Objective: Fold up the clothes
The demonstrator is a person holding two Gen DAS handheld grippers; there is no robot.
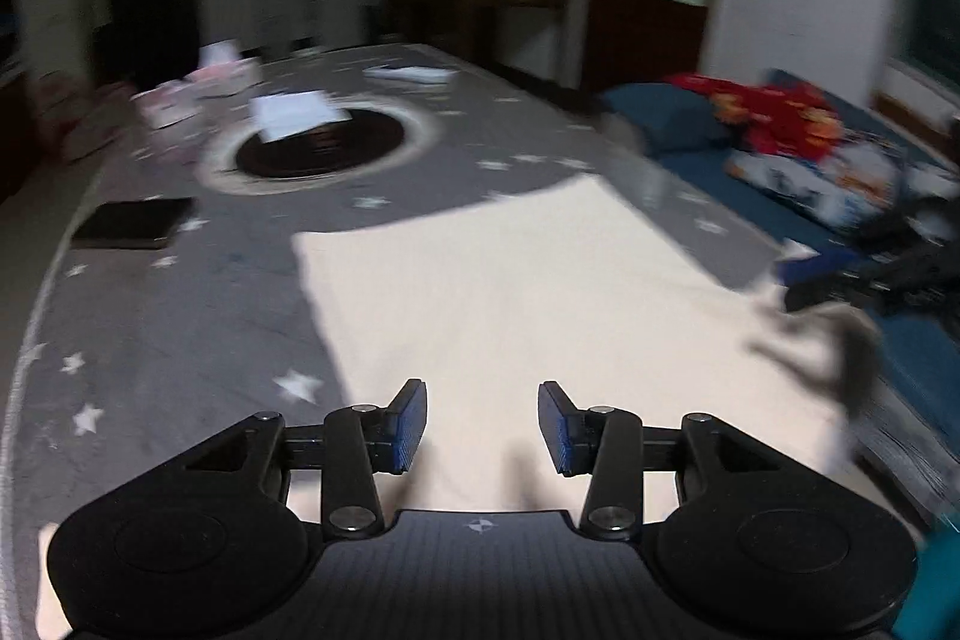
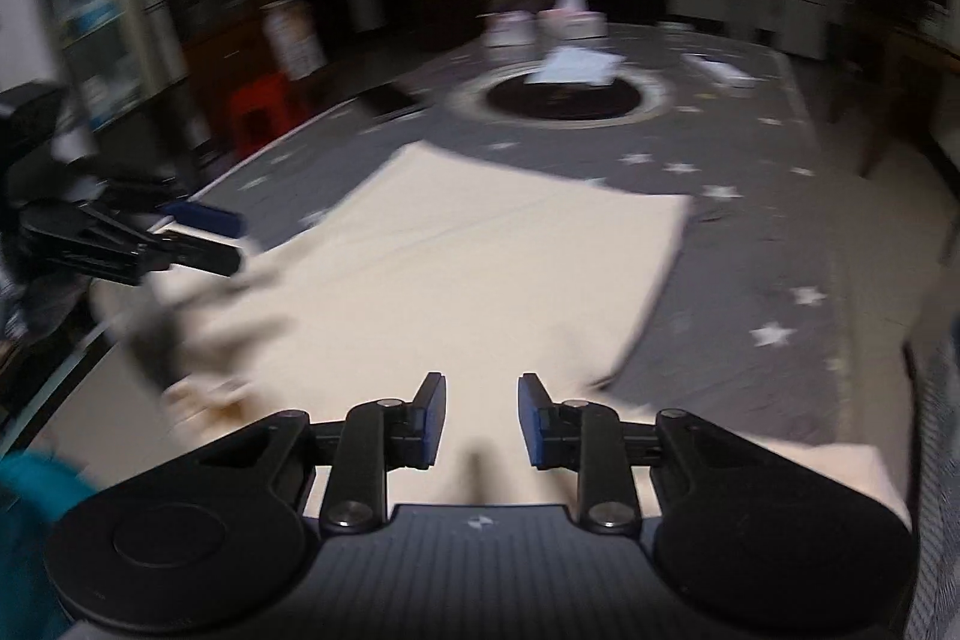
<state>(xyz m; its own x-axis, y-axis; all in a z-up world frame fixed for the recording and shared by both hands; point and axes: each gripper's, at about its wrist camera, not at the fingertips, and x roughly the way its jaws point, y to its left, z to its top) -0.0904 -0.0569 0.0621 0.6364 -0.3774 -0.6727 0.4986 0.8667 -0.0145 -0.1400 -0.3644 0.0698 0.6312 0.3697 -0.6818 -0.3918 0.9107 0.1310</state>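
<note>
From your left wrist camera, a black notebook-like slab (image 1: 135, 223) lies on the grey star-print desk cover (image 1: 180, 328) at about 10 o'clock. Farther off, at 11 o'clock, a white sheet of paper (image 1: 297, 113) rests at the rim of the dark round inset (image 1: 321, 147) in the desk's middle. Your left tool (image 1: 482, 427) hangs low over the near part of the cream garment (image 1: 510, 292), its blue-padded fingers (image 1: 411, 427) set well apart with nothing between them. The garment is spread flat on the desk, running away from you towards 12 o'clock. At 2 o'clock a red patterned cloth (image 1: 774, 112) is heaped on a blue couch (image 1: 672, 115), and your right tool (image 1: 840, 280) comes in from 3 o'clock (too blurred here to read its grip).

In the right wrist camera, the left tool (image 2: 198, 235) shows at 9 o'clock over the garment's (image 2: 480, 268) edge. The right tool (image 2: 482, 421) hovers above the near cloth with its fingers (image 2: 432, 421) parted by a clear gap, holding nothing. The desk cover's (image 2: 750, 244) white stars sit at 2 o'clock, beside the garment's right edge.
</note>
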